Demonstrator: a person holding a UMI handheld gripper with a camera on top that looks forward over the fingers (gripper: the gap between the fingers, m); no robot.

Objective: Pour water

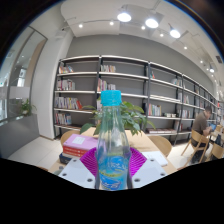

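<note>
One clear plastic water bottle [112, 145] with a light blue cap stands upright between the gripper [112, 172] fingers, whose magenta pads [92, 160] sit against its lower sides; the fingers appear clamped on it, though contact on each side is hard to confirm. Its pale label carries no writing that can be read. Behind the bottle lies a wooden table [158, 146], with a stack of books [79, 146] to the bottle's left, a potted plant [130, 118] behind it, and long bookshelves [130, 88] beyond.

Long bookshelves [130, 85] along the far wall, books [80, 146] stacked on a table [40, 152], ceiling lights [150, 22] overhead.
</note>
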